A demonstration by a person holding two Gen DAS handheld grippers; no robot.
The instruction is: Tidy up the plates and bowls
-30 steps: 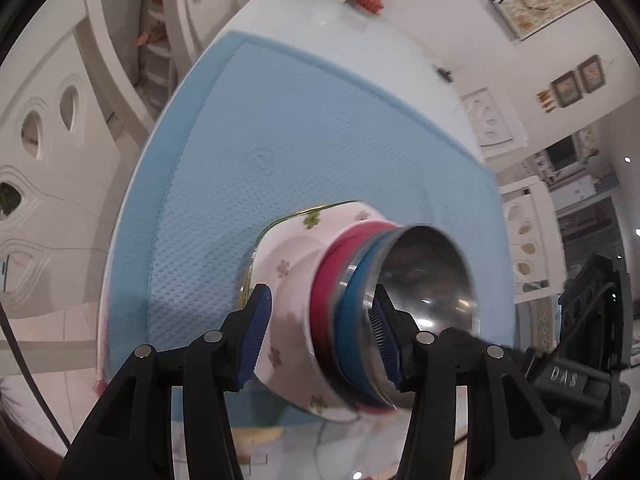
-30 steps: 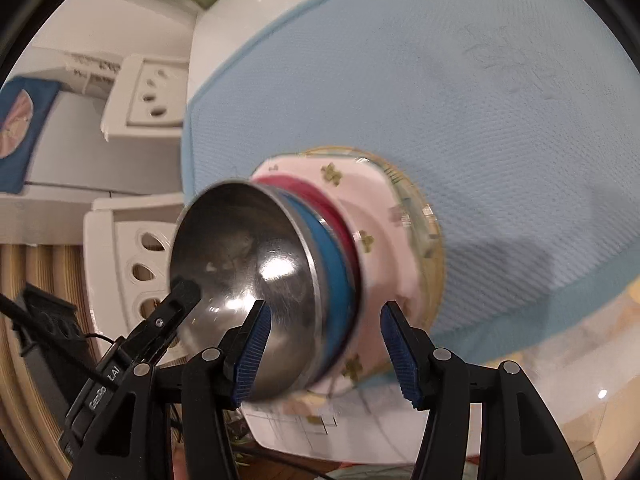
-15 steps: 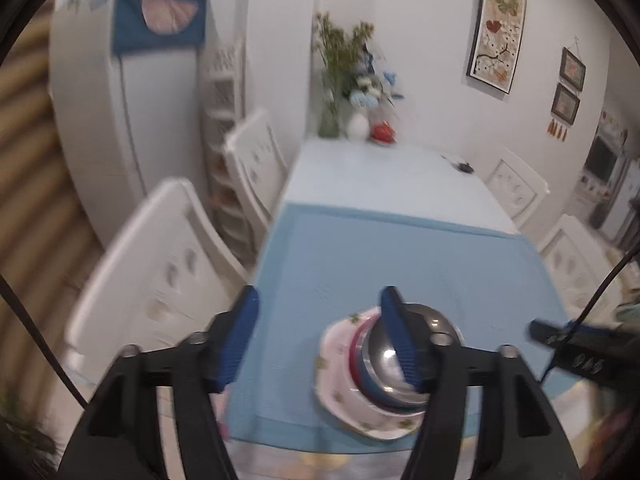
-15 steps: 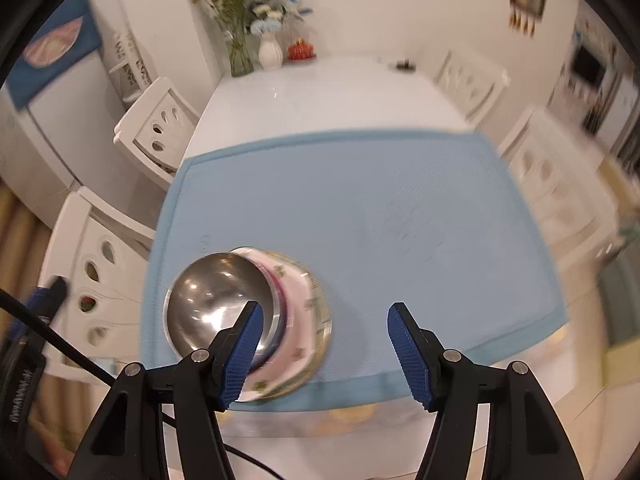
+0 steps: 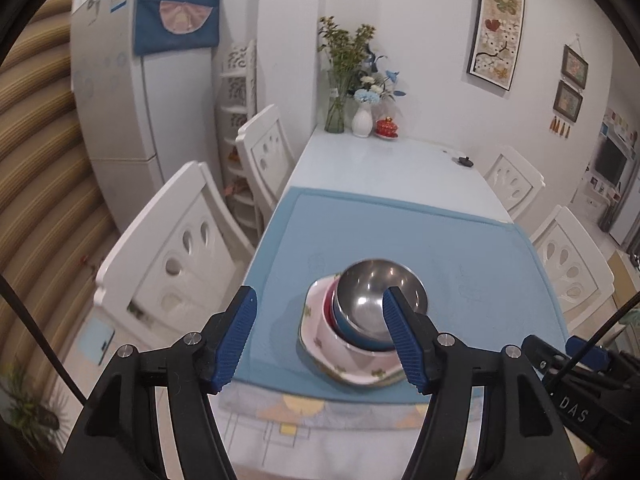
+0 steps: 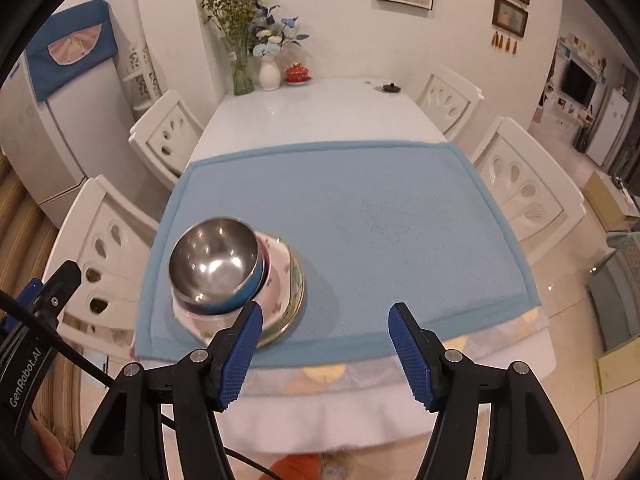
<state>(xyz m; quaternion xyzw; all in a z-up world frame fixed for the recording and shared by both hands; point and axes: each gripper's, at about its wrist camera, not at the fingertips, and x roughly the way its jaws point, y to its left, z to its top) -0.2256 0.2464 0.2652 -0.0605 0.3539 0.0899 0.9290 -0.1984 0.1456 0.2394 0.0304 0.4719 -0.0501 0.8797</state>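
A stack stands near the front left corner of the blue mat [image 5: 440, 248]: a steel bowl [image 5: 380, 292] on top, a blue bowl [image 5: 352, 328] and a red one under it, then a white floral plate [image 5: 320, 340]. The same steel bowl [image 6: 212, 256] and floral plate [image 6: 280, 276] show in the right wrist view, on the mat [image 6: 380, 220]. My left gripper [image 5: 320, 340] is open and empty, raised back above the stack. My right gripper [image 6: 324, 348] is open and empty, above the mat's front edge, right of the stack.
White chairs [image 5: 168, 240] [image 6: 524, 184] stand along both sides of the table. Vases with flowers [image 6: 256, 52], a red lidded cup [image 6: 297, 73] and a small dark object [image 6: 391, 87] sit at the far end. A fridge [image 5: 132, 92] stands at the left.
Both grippers have pulled up and back from close beside the stack to well above the table's front edge. The stack has stayed in place. Both grippers stay open.
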